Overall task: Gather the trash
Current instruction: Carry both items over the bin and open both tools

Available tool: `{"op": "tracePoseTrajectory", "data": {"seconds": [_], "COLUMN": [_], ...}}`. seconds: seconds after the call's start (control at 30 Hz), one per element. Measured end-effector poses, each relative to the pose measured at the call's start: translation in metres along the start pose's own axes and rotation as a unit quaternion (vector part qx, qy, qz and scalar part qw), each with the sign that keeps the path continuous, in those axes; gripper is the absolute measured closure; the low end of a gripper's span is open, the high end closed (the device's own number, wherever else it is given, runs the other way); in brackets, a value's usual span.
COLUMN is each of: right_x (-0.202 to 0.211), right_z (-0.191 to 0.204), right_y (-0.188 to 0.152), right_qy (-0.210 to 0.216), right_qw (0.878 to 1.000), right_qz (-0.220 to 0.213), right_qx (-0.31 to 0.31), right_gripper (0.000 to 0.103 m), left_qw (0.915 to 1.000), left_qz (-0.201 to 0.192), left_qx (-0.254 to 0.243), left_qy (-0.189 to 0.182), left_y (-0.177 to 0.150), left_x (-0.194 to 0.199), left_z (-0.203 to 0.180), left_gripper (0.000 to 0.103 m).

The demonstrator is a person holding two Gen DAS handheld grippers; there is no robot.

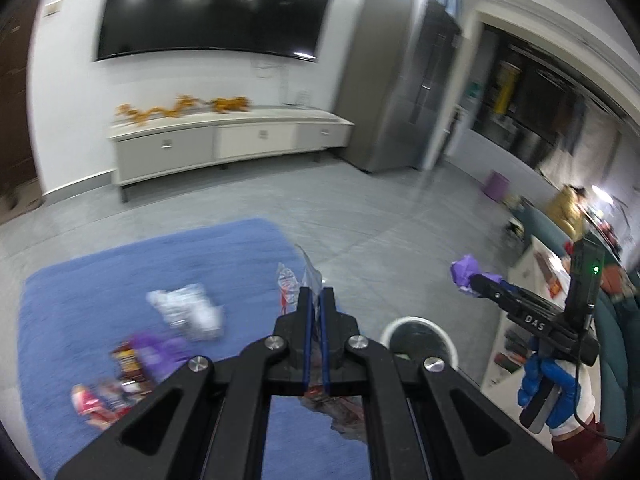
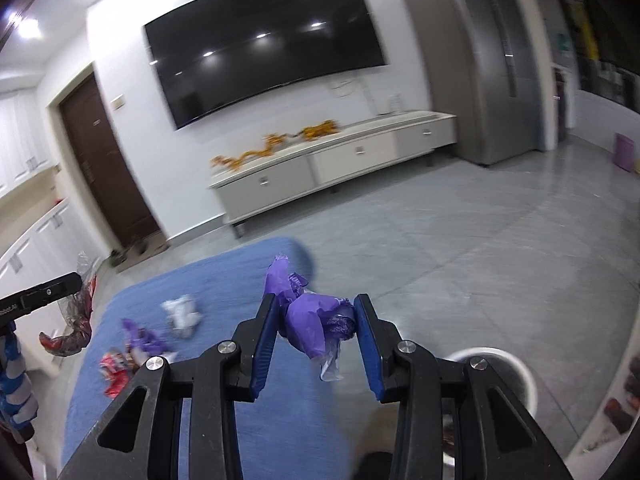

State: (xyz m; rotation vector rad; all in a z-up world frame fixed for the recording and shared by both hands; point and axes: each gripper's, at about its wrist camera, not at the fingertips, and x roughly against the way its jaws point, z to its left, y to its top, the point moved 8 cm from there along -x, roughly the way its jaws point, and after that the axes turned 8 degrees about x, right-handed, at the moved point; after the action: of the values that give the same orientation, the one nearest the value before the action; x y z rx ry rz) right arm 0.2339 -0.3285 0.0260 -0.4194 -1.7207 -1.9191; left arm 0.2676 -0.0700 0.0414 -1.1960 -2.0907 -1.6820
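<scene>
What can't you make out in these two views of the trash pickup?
- Wrappers left on the blue rug: motion blur in both views, print unreadable.
- White bin: its inside, hidden by gripper linkage in both views.
- Clear wrapper in the left gripper: lower part hidden behind the gripper.

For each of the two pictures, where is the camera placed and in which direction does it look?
Left wrist view: sits on the left gripper, looking forward and down over the blue rug to the TV wall; a clear wrapper is pinched; the right gripper and a gloved hand show at right.
Right wrist view: sits on the right gripper, facing the same wall; it grips a purple wrapper; the left gripper shows at left.
Shared: TV, cabinet, rug, white bin.
</scene>
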Motion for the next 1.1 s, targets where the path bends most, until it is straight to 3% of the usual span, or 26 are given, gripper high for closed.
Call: {"op": "tracePoseTrajectory", "data": {"seconds": [0.23, 0.43, 0.67, 0.9, 0.97, 1.03, 1.1], "right_x": [0.022, 0.007, -0.043, -0.078, -0.084, -0.087, -0.09], "right_z": [-0.102, -0.17, -0.222, -0.247, -0.254, -0.259, -0.258], "right_y": [-0.033, -0.084, -0.129, -0.168, -0.175, -0.18, -0.181], "right_qy": [-0.075, -0.1, -0.107, -0.114, -0.122, -0.125, -0.128], "right_qw": [0.996, 0.989, 0.978, 0.969, 0.966, 0.964, 0.962], "right_qz": [0.015, 0.051, 0.102, 0.145, 0.154, 0.159, 0.163], "right_qx": [-0.049, -0.1, -0.144, -0.165, -0.169, -0.173, -0.175], "right_gripper": [0.067, 0.067, 0.067, 0.063, 0.056, 0.054, 0.053], "left_qw": [0.9944, 0.9838, 0.971, 0.9602, 0.9585, 0.9588, 0.9603], "left_qz": [0.058, 0.119, 0.184, 0.232, 0.244, 0.247, 0.244], "left_qx": [-0.068, -0.106, -0.123, -0.124, -0.116, -0.106, -0.1], "left_qy": [-0.058, -0.082, -0.091, -0.094, -0.091, -0.091, -0.091], "left_y": [-0.014, -0.04, -0.081, -0.115, -0.122, -0.126, -0.129], "left_x": [-0.085, -0.17, -0.265, -0.33, -0.345, -0.353, -0.357], "left_z": [-0.134, -0.211, -0.259, -0.265, -0.263, -0.263, -0.259], "left_gripper": [0.1, 0.1, 0.098, 0.097, 0.091, 0.062, 0.056]}}
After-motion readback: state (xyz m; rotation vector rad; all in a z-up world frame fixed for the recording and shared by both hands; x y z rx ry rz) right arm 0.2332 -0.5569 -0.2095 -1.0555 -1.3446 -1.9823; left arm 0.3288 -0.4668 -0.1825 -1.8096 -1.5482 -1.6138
